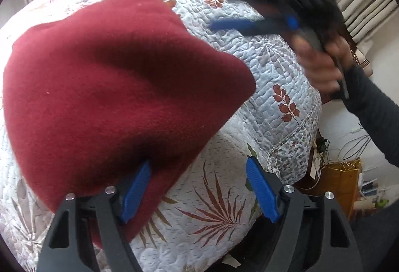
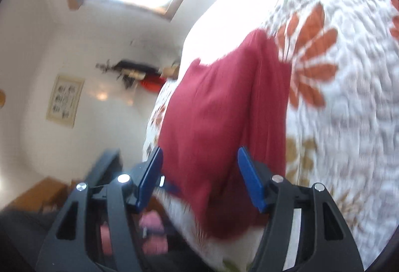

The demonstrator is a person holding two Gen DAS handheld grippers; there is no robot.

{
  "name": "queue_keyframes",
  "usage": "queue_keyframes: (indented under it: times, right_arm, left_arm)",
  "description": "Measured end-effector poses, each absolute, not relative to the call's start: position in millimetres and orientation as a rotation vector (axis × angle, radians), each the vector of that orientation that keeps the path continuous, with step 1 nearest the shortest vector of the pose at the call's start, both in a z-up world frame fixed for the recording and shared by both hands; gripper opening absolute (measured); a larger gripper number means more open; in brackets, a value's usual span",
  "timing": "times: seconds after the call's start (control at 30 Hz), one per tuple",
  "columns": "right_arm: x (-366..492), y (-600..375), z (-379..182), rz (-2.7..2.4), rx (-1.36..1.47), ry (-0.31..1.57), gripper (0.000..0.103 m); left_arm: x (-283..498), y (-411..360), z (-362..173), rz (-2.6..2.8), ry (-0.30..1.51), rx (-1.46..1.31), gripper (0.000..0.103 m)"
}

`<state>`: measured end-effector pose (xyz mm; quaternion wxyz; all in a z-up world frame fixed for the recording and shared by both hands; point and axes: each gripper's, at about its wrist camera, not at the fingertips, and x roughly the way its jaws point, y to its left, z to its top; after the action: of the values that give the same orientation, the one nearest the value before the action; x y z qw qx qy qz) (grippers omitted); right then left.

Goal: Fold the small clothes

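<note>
— Looking down the left gripper (image 1: 199,187), what lay on the bed?

— A dark red garment (image 1: 119,87) lay folded on the leaf-patterned quilt (image 1: 281,67). Its near edge reached under the gripper's left finger; the right finger stood over bare quilt. The tongs were spread wide, gripping nothing.

— Where was there room to move?

— Bare quilt ran to the right of the cloth, up to the stitched border where the bed dropped away. Beyond the drop stood a wooden stand (image 1: 341,182) with loose cords.

— And the right gripper (image 1: 224,24)?

— From the left camera it was a blur above the quilt, held in a hand (image 1: 321,65) with a dark sleeve (image 1: 374,117). Its blue fingers merged into one streak there. Its own camera showed the tongs (image 2: 199,179) apart, with the red cloth between and beyond them, clamped on nothing.

— Anything hard to make out?

— The right view was smeared and tilted. The cloth's lower edge ran behind the gripper body, and whether the fingers touched it I could not tell.
</note>
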<state>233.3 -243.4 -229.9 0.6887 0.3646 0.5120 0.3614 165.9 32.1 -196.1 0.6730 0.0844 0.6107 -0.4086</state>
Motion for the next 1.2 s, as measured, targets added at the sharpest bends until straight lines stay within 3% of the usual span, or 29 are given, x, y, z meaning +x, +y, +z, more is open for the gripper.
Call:
queue_keyframes:
  times: [0.07, 0.13, 0.17, 0.2, 0.33, 0.43, 0.6, 0.77, 0.93, 0.97, 1.03, 1.13, 1.2]
  right_arm:
    - [252.2, -233.3, -242.7, 0.735, 0.840, 1.166, 0.063]
    - [265.7, -224.0, -256.7, 0.709, 0.849, 1.188, 0.053]
    - [266.7, -213.7, -261.2, 0.725, 0.849, 1.194, 0.027]
    - [268.6, -213.8, -263.7, 0.726, 0.834, 1.203, 0.008]
    - [267.9, -225.3, -255.0, 0.658, 0.818, 1.117, 0.007]
    - [277.4, -236.1, -293.6, 0.543, 0.867, 1.164, 0.007]
    - [275.2, -222.6, -291.0, 0.545, 0.889, 1.155, 0.023]
    - [238.4, -212.9, -241.2, 0.630, 0.789, 1.134, 0.023]
    - [229.2, -176.6, -260.0, 0.645, 0.669, 1.273, 0.024]
    - [232.0, -175.8, -268.7, 0.643, 0.704, 1.284, 0.012]
    - [238.5, -178.3, -278.6, 0.624, 0.751, 1.289, 0.009]
    - [230.0, -185.5, -286.4, 0.615, 0.801, 1.284, 0.010]
    - [216.0, -191.6, -274.9, 0.638, 0.820, 1.235, 0.019]
  left_arm:
    - [166.0, 32.1, -195.7, -0.919, 1.379, 0.187, 0.078]
    - [168.1, 32.6, -196.2, -0.920, 1.383, 0.177, 0.078]
    - [168.4, 32.8, -196.6, -0.921, 1.384, 0.174, 0.079]
    - [168.8, 33.4, -197.5, -0.921, 1.385, 0.174, 0.079]
    - [168.4, 33.7, -195.9, -0.945, 1.396, 0.160, 0.079]
    - [163.3, 30.9, -183.9, -0.977, 1.382, 0.151, 0.078]
    - [167.7, 44.3, -153.4, -0.991, 1.337, 0.043, 0.079]
    - [186.0, 63.6, -147.8, -0.940, 1.315, -0.053, 0.079]
    - [194.7, 67.1, -151.8, -0.907, 1.306, -0.091, 0.083]
    - [196.4, 68.8, -154.8, -0.889, 1.308, -0.094, 0.086]
    - [202.1, 73.0, -167.0, -0.855, 1.347, -0.119, 0.086]
    - [204.0, 76.8, -177.7, -0.846, 1.386, -0.170, 0.085]
    - [199.6, 78.6, -172.3, -0.849, 1.378, -0.174, 0.085]
